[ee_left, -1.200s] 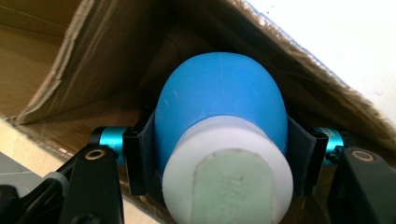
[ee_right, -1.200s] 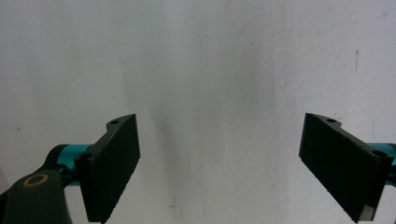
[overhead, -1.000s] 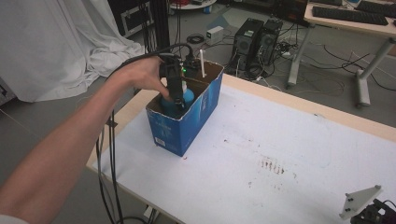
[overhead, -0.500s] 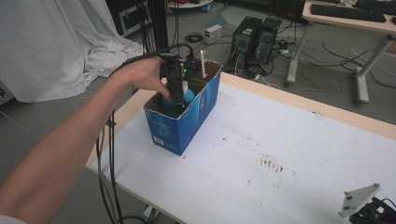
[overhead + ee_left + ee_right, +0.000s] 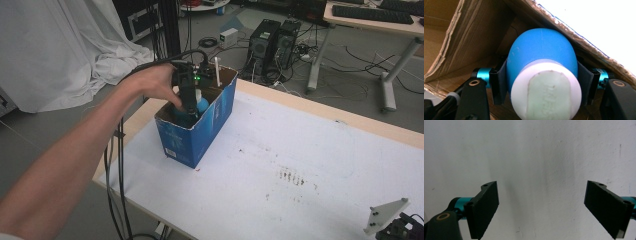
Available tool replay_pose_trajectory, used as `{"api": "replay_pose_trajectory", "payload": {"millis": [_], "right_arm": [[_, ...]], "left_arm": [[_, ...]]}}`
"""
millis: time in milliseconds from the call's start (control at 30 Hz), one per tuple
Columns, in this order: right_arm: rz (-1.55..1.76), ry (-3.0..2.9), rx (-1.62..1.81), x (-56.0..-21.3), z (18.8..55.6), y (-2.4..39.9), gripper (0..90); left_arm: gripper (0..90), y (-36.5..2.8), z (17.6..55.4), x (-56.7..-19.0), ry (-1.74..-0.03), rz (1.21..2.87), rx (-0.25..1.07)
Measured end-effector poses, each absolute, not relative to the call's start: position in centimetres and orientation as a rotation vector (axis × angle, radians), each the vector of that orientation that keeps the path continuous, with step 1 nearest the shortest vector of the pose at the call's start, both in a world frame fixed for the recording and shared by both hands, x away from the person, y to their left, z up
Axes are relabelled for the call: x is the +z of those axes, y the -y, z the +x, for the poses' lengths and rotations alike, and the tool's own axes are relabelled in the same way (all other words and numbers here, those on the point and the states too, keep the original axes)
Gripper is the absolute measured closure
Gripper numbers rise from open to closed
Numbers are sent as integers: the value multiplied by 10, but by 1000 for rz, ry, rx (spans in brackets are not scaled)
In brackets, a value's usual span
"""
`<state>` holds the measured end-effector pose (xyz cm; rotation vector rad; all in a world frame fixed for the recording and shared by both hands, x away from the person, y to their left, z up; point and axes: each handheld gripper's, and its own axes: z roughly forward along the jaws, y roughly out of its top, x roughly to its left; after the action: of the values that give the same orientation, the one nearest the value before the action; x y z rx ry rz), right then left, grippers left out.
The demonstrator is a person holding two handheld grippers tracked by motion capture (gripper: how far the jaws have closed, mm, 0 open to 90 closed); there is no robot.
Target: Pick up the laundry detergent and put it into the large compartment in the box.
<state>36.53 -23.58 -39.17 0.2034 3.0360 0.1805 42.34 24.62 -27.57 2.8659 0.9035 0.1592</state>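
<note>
A blue bottle [image 5: 541, 52] with a white cap sits inside an open blue cardboard box [image 5: 200, 132] at the table's left end. My left gripper [image 5: 189, 104] reaches down into the box, held by a hand. In the left gripper view its gripper [image 5: 541, 82] is shut on the bottle, with the black pads [image 5: 501, 80] pressed on both sides just above the cap. The box's brown inner wall [image 5: 469, 37] rises behind. My right gripper [image 5: 541, 207] stands open over the bare white tabletop [image 5: 536, 150]. In the high view my right gripper [image 5: 400, 229] is at the lower right corner.
A thin white stick [image 5: 217, 70] stands up from the far end of the box. The white table sheet [image 5: 310, 150] carries dark smudges near its middle. Computer towers, cables and a white cloth lie on the floor beyond the table.
</note>
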Motion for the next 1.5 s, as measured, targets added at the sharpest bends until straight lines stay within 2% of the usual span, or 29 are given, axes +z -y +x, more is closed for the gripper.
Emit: {"api": "replay_pose_trajectory", "payload": {"millis": [300, 500, 833, 1067, 1500], "right_arm": [[203, -3037, 169, -392, 365, 236, 116], [204, -3037, 176, -392, 364, 237, 115], [213, -3041, 176, -393, 364, 239, 115], [205, -3042, 178, -393, 364, 238, 115], [220, -3038, 185, -392, 362, 239, 116]], "left_arm": [[373, -246, 423, -275, -912, 2865, 147], [321, -247, 423, -277, -929, 2872, 154], [312, -249, 424, -276, -946, 2860, 149], [273, -253, 423, -266, -974, 2848, 187], [263, -252, 421, -248, -963, 2836, 218]]}}
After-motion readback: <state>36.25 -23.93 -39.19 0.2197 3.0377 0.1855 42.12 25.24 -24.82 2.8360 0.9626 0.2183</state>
